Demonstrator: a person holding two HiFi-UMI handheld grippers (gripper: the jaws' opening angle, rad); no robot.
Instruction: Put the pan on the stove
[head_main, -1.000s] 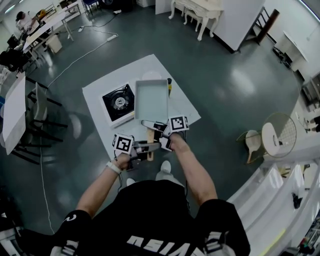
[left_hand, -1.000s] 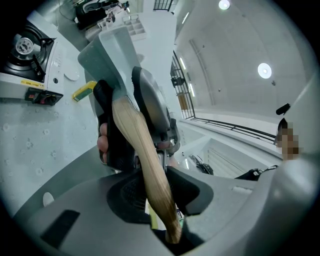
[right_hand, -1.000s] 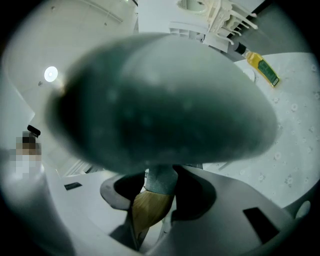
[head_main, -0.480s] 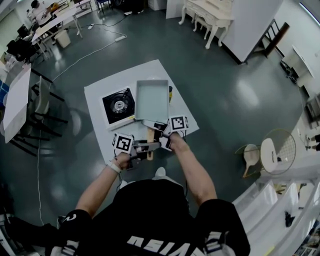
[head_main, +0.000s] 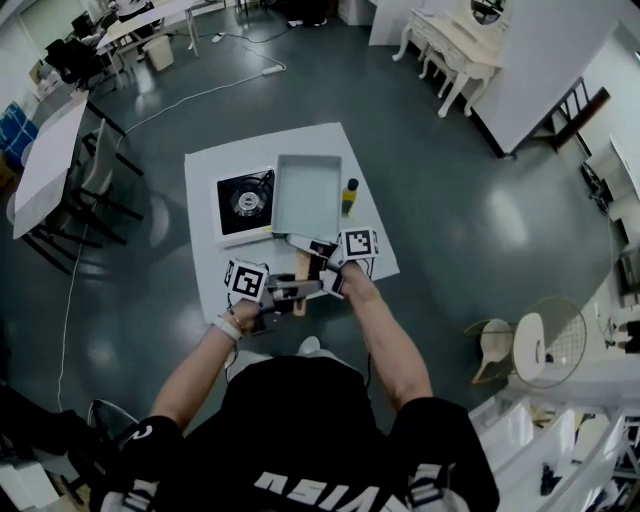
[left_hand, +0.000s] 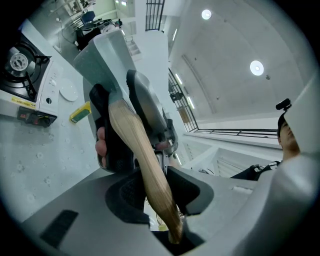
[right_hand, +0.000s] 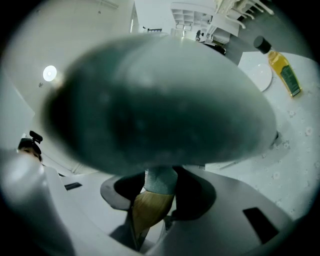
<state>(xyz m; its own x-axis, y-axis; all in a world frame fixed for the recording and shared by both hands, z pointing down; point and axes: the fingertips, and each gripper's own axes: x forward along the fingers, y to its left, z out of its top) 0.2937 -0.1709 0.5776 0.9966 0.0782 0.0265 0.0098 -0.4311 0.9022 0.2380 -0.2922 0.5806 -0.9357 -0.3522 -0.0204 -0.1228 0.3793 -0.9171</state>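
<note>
The grey rectangular pan (head_main: 307, 193) is held up over the white table (head_main: 215, 262), just right of the black stove (head_main: 245, 202). Its wooden handle (head_main: 301, 277) points toward me. My left gripper (head_main: 285, 293) is shut on the handle's near end (left_hand: 145, 170). Further up, where the wood meets the metal neck (right_hand: 147, 210), my right gripper (head_main: 318, 263) is shut on it. In the right gripper view the pan's dark underside (right_hand: 160, 100) fills most of the picture. The left gripper view shows the pan (left_hand: 107, 55) tilted up, with the stove (left_hand: 20, 60) at far left.
A yellow oil bottle (head_main: 349, 196) stands on the table right of the pan, also seen as the bottle (right_hand: 280, 67) in the right gripper view. A small white plate (left_hand: 67, 91) lies near the stove. Chairs and desks (head_main: 60, 170) stand on the dark floor to the left.
Both grippers keep their hold on the handle. The pan has edged clear of the oil bottle, which now shows whole at its right. My head view has shifted over the room.
</note>
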